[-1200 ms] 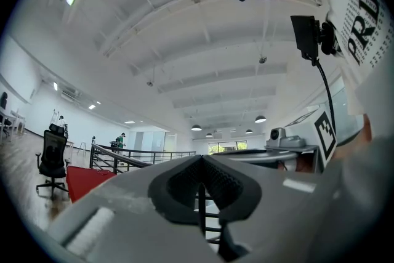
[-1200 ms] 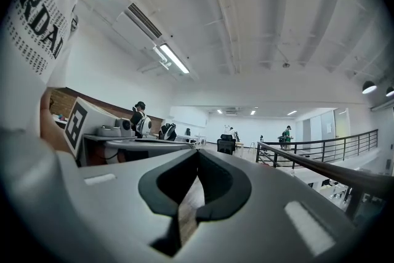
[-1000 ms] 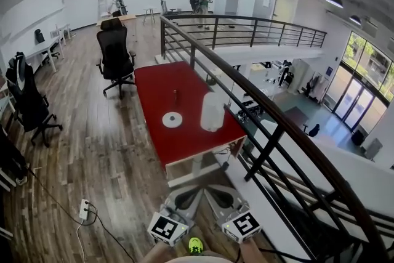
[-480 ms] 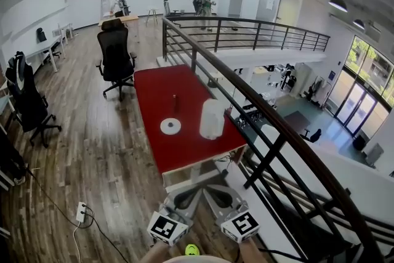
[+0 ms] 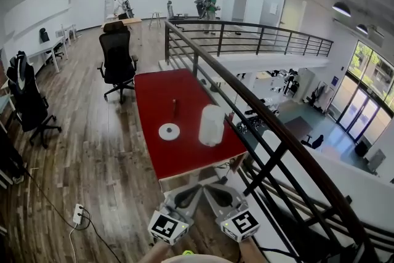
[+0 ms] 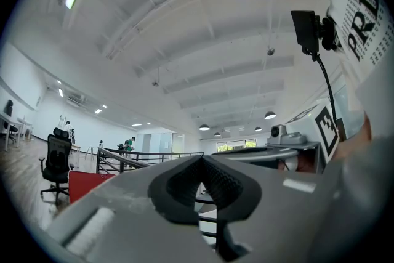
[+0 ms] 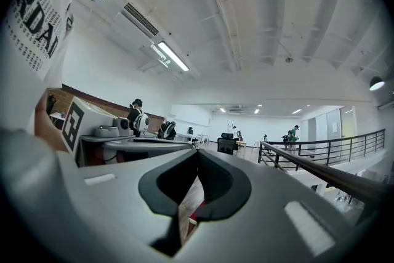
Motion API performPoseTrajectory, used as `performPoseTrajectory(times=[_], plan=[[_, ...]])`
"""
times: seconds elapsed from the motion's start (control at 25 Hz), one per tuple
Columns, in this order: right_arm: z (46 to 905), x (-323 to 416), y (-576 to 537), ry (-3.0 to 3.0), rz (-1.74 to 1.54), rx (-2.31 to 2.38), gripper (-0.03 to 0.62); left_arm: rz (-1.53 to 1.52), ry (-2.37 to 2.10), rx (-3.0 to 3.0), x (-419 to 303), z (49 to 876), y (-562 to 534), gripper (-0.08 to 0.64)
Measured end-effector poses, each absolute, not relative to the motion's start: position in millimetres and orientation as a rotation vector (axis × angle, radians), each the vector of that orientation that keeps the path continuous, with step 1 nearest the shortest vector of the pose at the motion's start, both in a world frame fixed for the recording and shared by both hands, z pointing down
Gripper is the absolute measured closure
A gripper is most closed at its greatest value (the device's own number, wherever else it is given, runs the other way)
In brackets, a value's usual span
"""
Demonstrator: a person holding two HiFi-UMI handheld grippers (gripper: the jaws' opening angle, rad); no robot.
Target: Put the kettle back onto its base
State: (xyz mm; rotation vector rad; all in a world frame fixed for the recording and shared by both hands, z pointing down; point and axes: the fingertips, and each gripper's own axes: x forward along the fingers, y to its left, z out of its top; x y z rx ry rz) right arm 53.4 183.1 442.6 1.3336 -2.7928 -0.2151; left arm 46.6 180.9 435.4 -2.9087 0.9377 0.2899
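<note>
Left tongs (image 6: 200, 162): pads closed tip to tip, nothing between them. Right tongs (image 7: 197, 156): also pinched together, empty. In the head view both sit at the bottom edge, left tongs (image 5: 184, 197) and right tongs (image 5: 220, 196) side by side, tips leaning toward each other, each with its marker cube behind. Both point toward the red surface (image 5: 157, 86) and are well apart from it, short of its near end, over the wooden floor (image 5: 104, 151).

Kettle (image 5: 212, 125): pale, upright, standing on the red surface near its right edge, close to the railing (image 5: 271, 123). Not on its base.

Base (image 5: 169, 131): white round disc, flat on the surface, left of the kettle and apart from it, a strip of red showing between them.

A small dark upright object (image 5: 175, 108) stands beyond the base, too small to identify.

Black office chair (image 5: 118, 61) at the far left corner of the surface. A second dark chair (image 5: 28, 98) at the left. Power strip (image 5: 78, 214) with cable on the floor at lower left. Two people (image 5: 213, 4) at the far wall.
</note>
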Motion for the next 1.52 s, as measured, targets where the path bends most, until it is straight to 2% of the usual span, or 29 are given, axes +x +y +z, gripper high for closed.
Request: performPoseTrajectory(times=[0.56,0.76,1.0,1.52], plan=[[452,63,159,-2.804,-0.159,1.307,0.584,0.285,0.996,-2.909,56,442,156,0.569],[457,62,153,-2.802,-0.144,1.296,0.584,0.197,0.976,-2.912,55,457,149,0.569],[456,61,136,-2.791,-0.123,1.289,0.584,0.297,1.005,-2.937,54,447,134,0.569],[449,63,71,-2.752,-0.125,1.326,0.584,0.297,0.962,-2.938,55,437,68,0.569]])
